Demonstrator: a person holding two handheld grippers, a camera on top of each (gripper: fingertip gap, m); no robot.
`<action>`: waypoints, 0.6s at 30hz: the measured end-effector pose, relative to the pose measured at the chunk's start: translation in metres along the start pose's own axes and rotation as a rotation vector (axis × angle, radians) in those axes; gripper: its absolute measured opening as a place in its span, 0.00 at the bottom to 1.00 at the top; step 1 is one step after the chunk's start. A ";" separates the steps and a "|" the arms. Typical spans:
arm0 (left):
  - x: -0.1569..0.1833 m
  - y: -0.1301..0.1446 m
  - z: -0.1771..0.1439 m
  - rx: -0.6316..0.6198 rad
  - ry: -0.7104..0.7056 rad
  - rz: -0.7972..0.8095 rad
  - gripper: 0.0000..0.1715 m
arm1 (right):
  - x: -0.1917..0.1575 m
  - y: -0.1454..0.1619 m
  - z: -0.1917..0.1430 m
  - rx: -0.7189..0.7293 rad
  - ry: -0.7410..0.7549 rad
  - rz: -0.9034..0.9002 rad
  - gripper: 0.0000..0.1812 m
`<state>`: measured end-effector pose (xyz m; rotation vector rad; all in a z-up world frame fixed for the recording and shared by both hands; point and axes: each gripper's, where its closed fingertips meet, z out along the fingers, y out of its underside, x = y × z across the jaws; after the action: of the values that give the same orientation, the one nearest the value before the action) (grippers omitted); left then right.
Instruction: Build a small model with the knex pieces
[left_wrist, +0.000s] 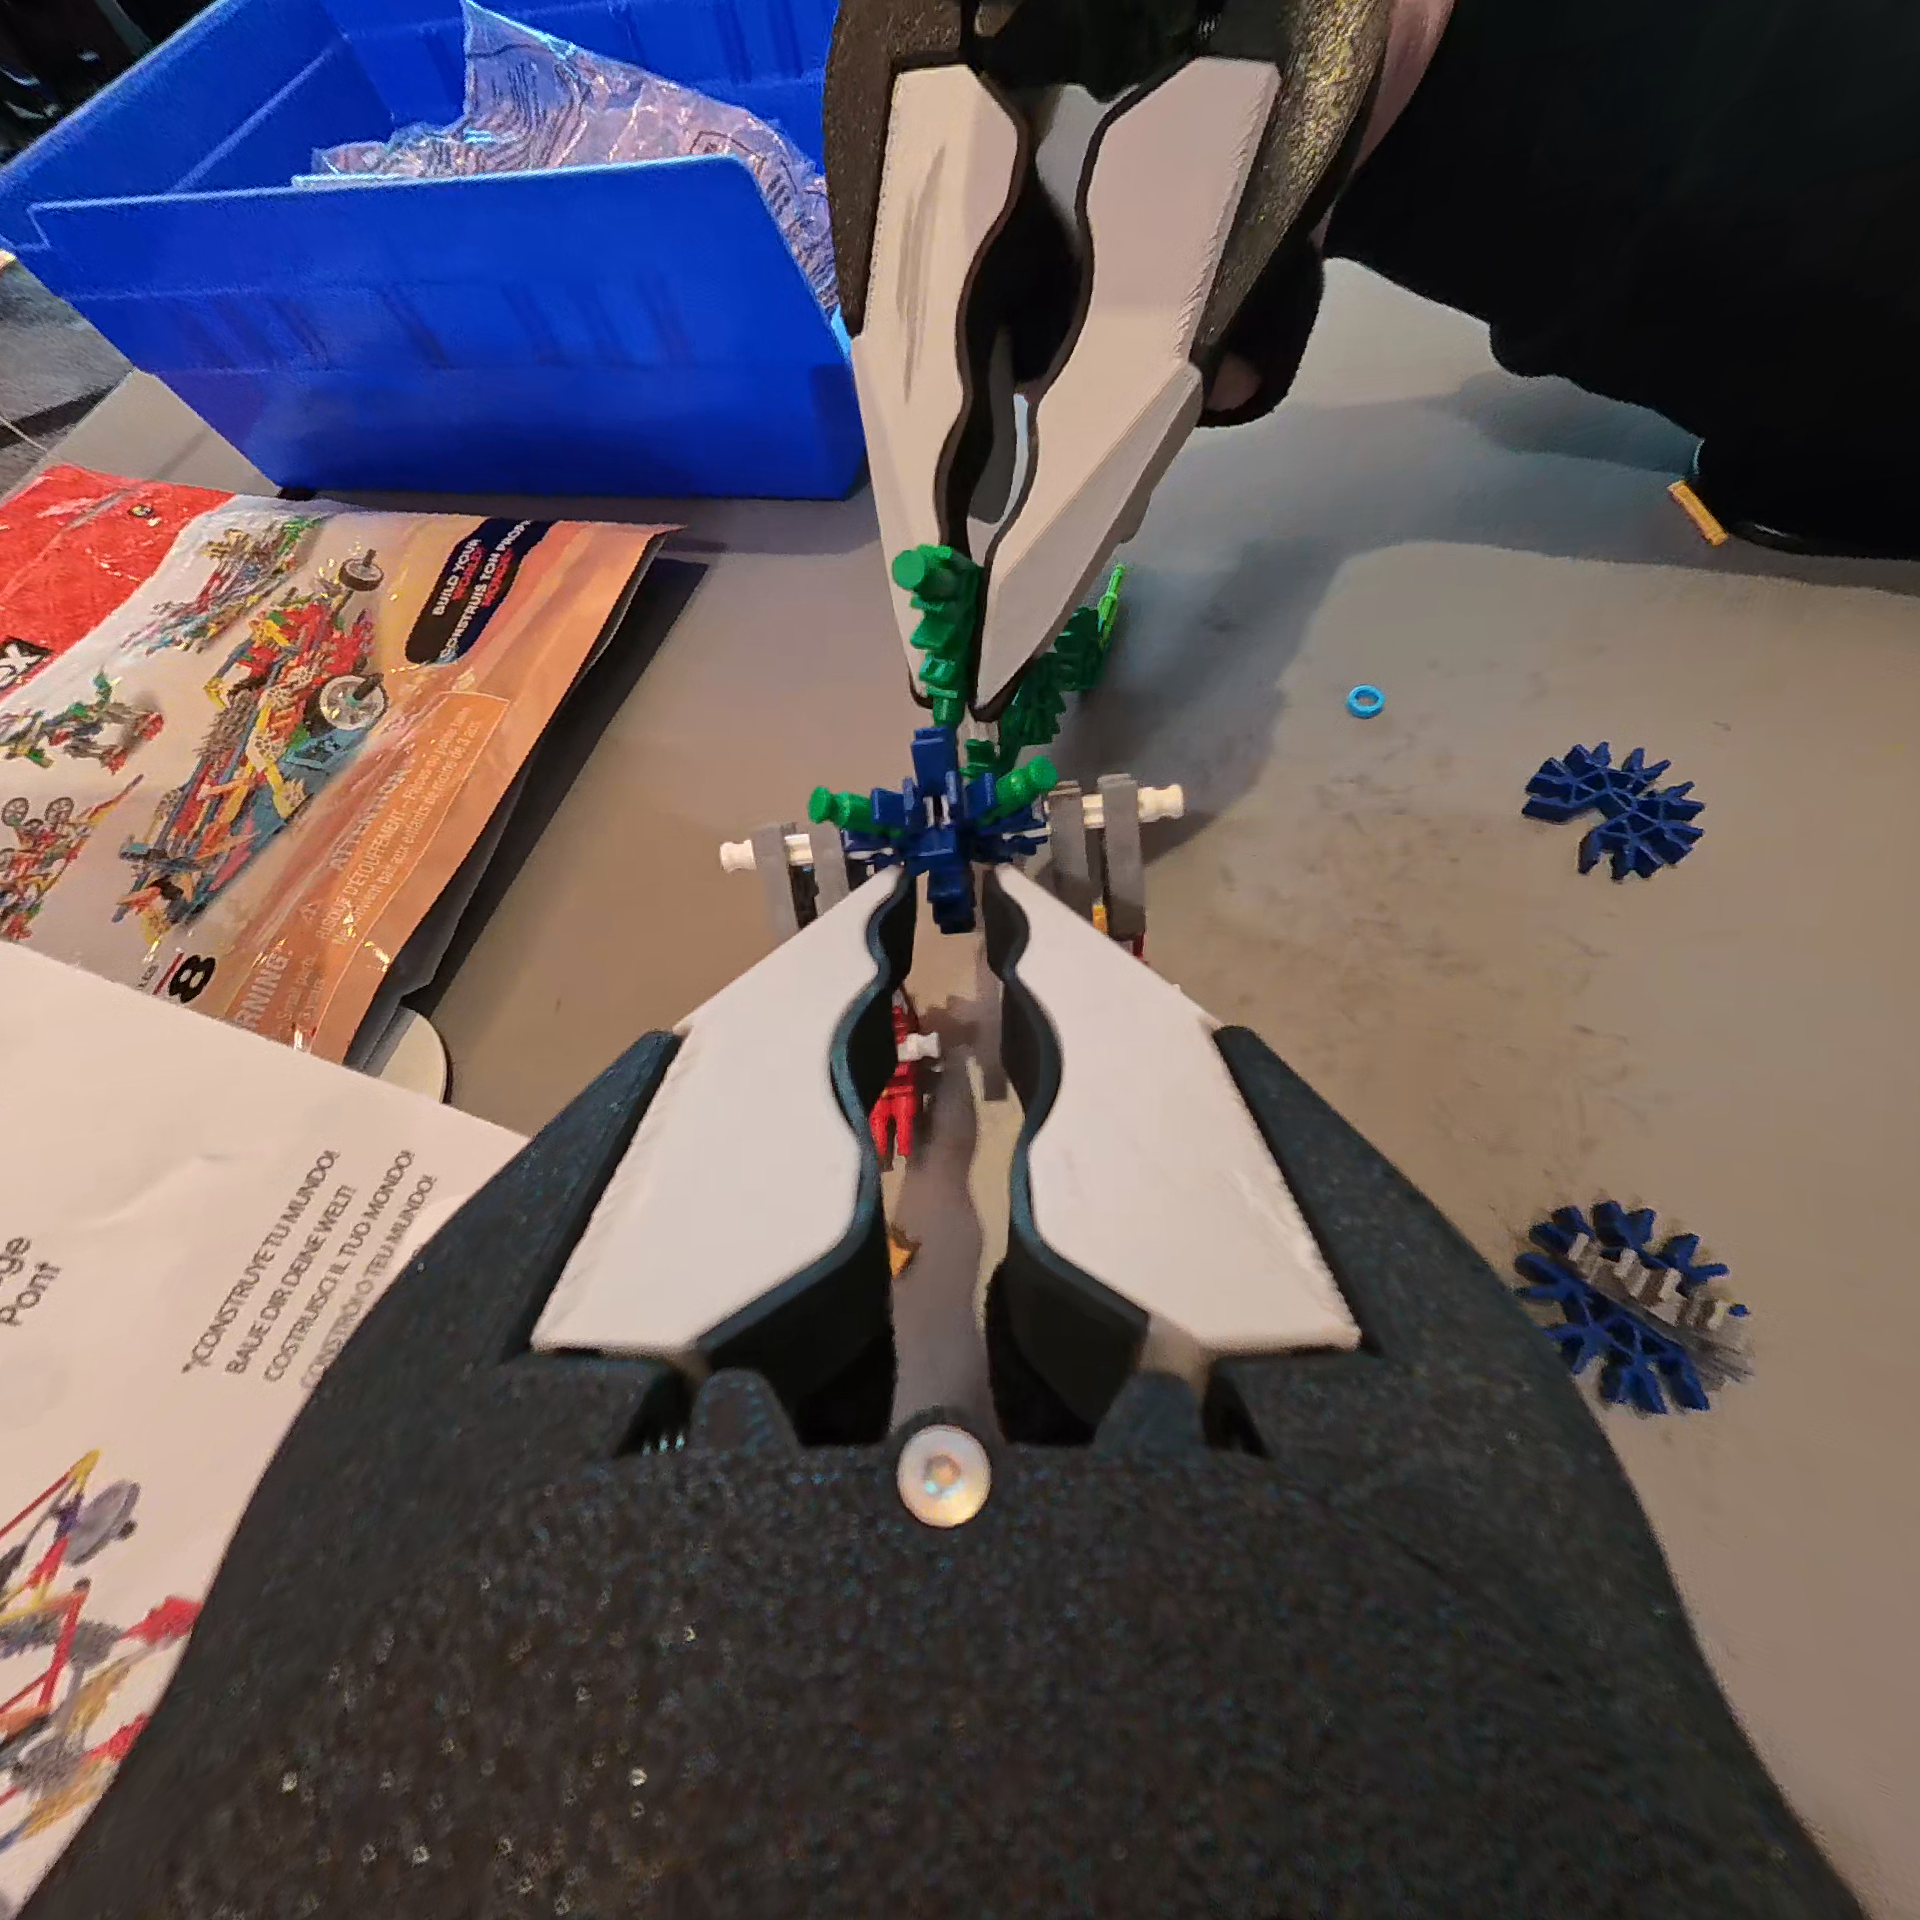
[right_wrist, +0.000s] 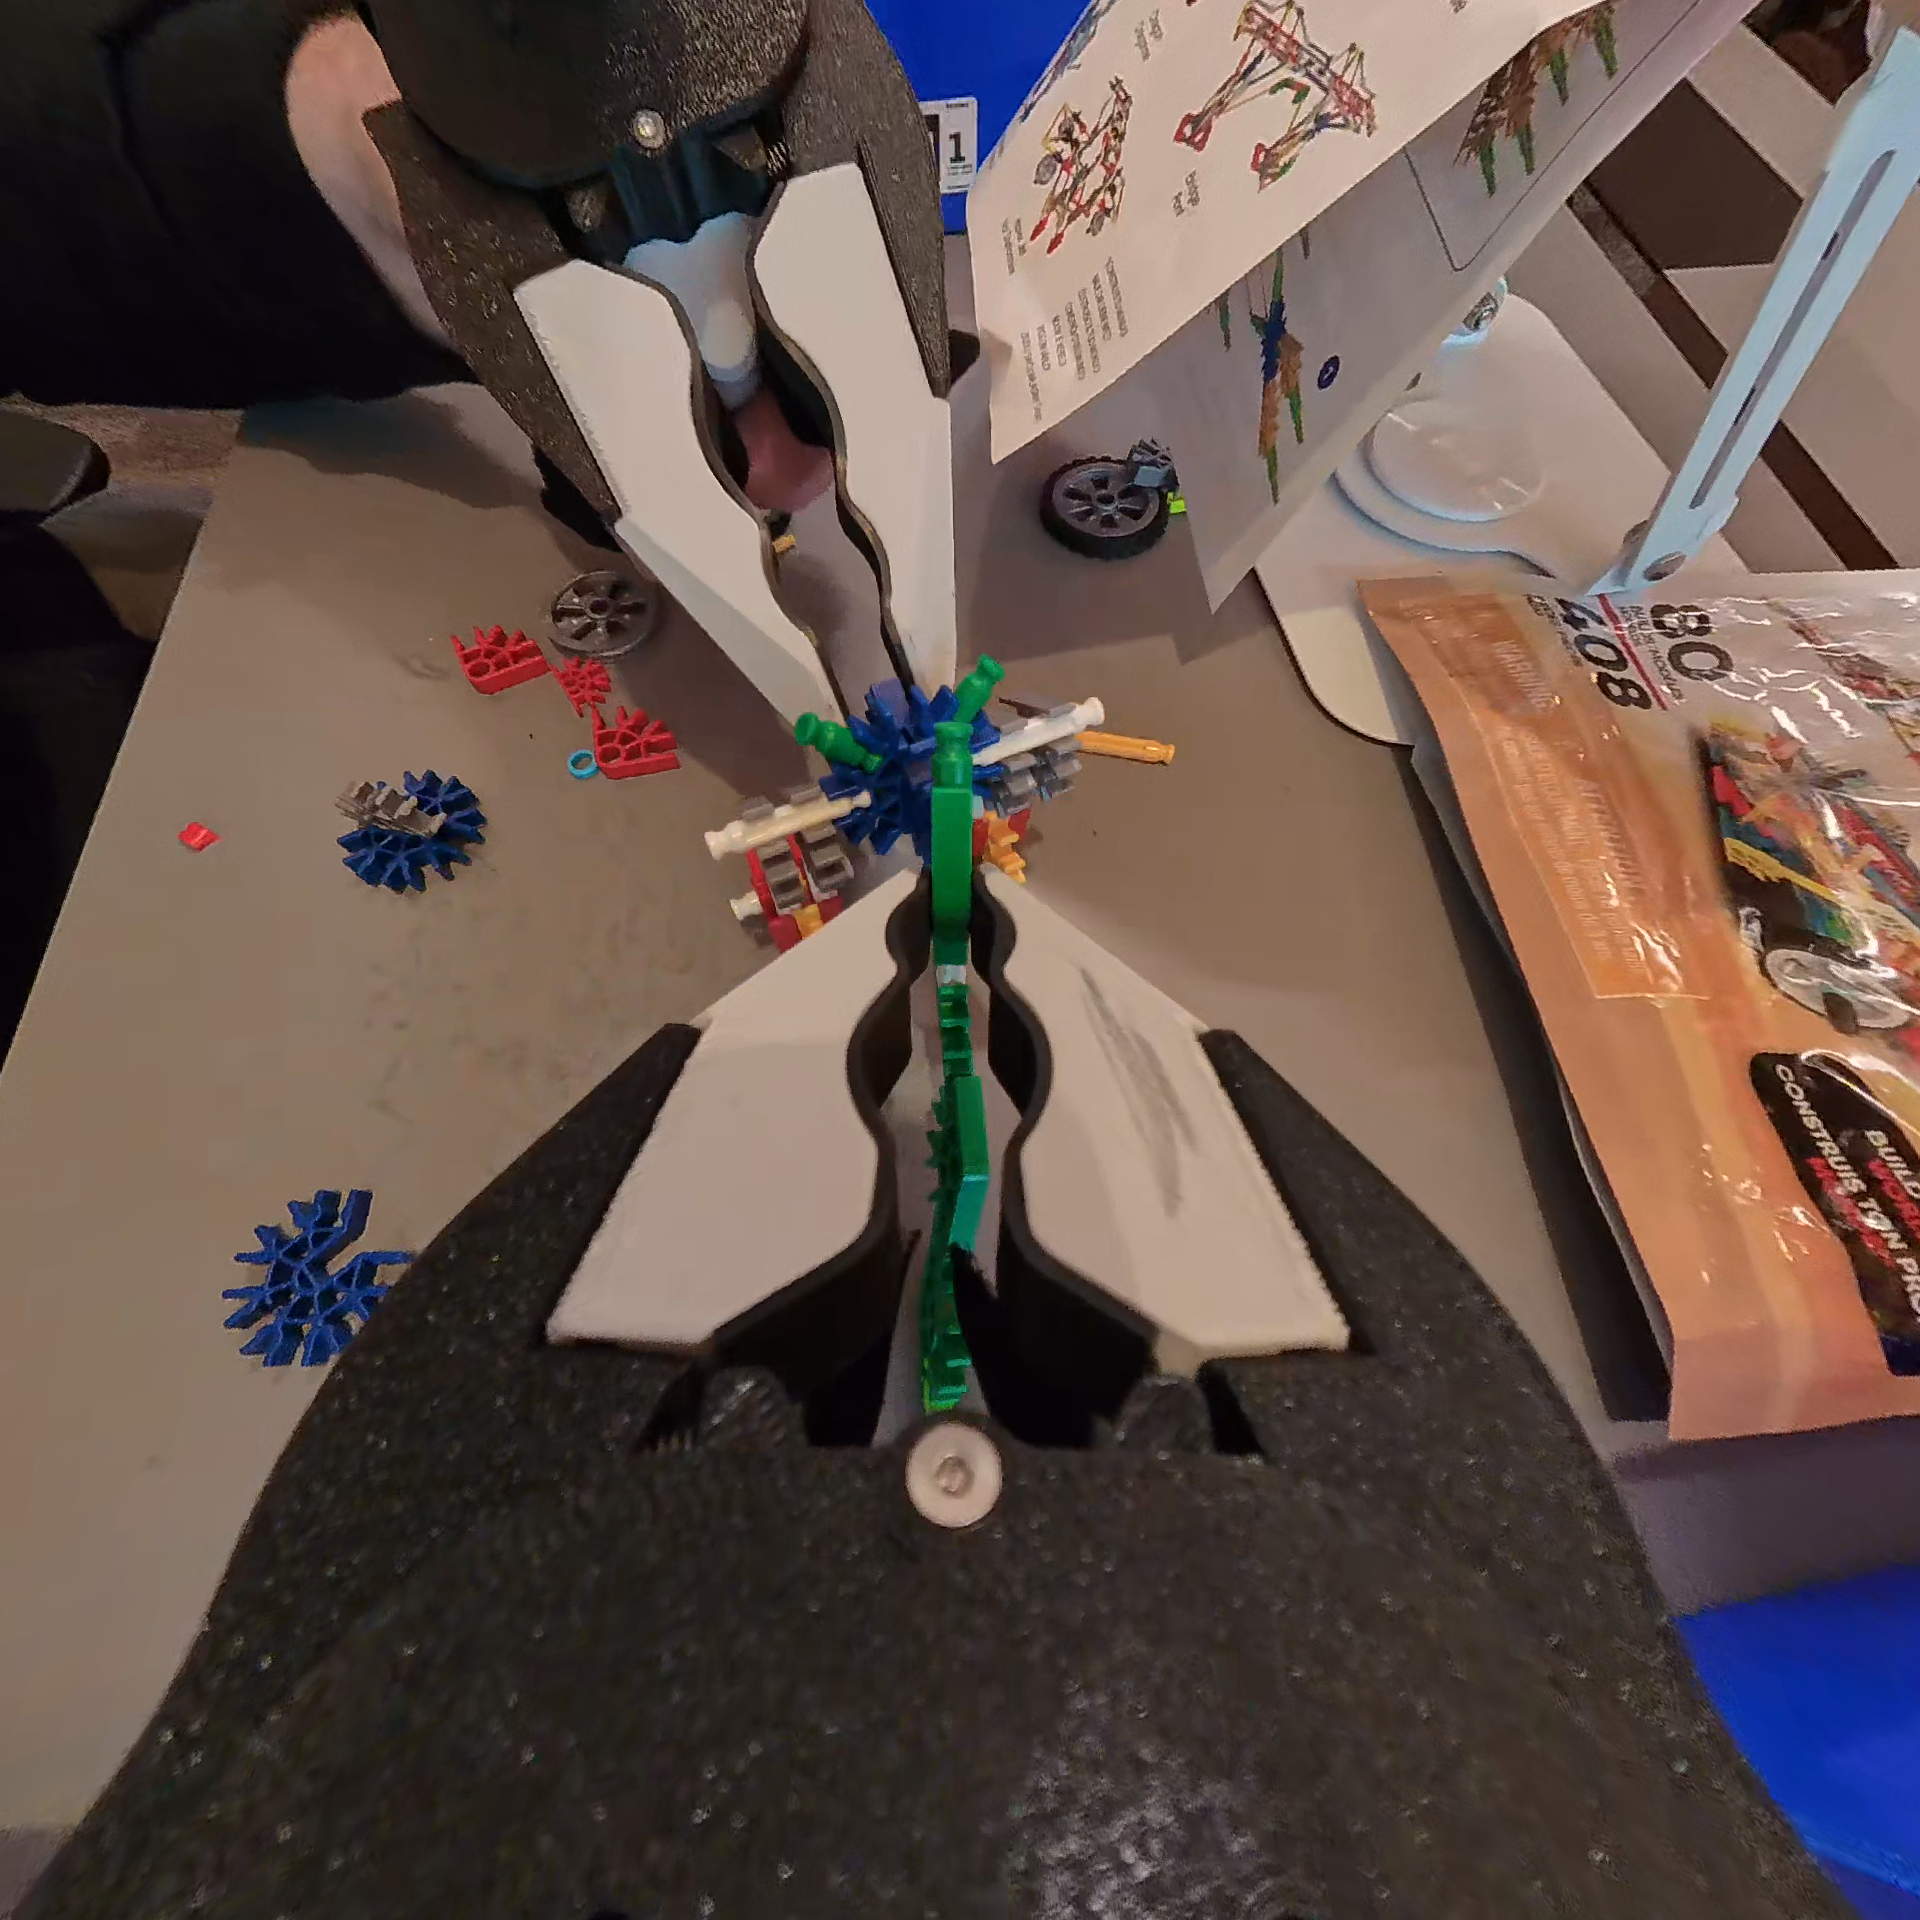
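Observation:
A small construction-toy assembly stands on the grey table (left_wrist: 1403, 987): a blue snowflake connector (left_wrist: 940, 821) with green rods, white rods, grey connectors and red and yellow parts below. My left gripper (left_wrist: 943, 891) is shut on the blue connector from the near side; it shows from above in the right wrist view (right_wrist: 883, 691). My right gripper (right_wrist: 951, 883) is shut on a green strip of connectors and rod (right_wrist: 951, 810) that meets the blue connector (right_wrist: 883, 769). In the left wrist view the right gripper (left_wrist: 948, 696) comes down from above, with the green piece (left_wrist: 940, 613) between its tips.
A blue bin (left_wrist: 468, 312) holding a clear bag stands behind. A printed plastic bag (left_wrist: 312, 748) and an instruction sheet (left_wrist: 156, 1195) lie left. Loose blue connectors (left_wrist: 1616, 810) (left_wrist: 1621, 1309), red connectors (right_wrist: 499, 660), two wheels (right_wrist: 1107, 509) (right_wrist: 603, 613) and a light blue ring (left_wrist: 1361, 701) lie around. My left and right fingertips are right by each other.

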<state>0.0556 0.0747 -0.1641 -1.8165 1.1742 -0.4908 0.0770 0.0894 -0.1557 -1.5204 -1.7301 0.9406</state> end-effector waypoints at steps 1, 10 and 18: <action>0.000 0.001 0.001 -0.001 0.003 -0.001 0.06 | 0.000 -0.001 0.000 0.005 -0.004 0.001 0.03; 0.003 0.000 0.004 0.002 0.054 0.016 0.04 | -0.001 -0.011 -0.008 0.052 -0.018 -0.009 0.03; 0.008 -0.002 0.006 -0.011 0.120 0.056 0.03 | -0.012 -0.010 -0.006 0.005 -0.098 -0.029 0.03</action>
<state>0.0644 0.0708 -0.1665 -1.7784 1.3076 -0.5681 0.0781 0.0774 -0.1438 -1.4639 -1.8122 1.0185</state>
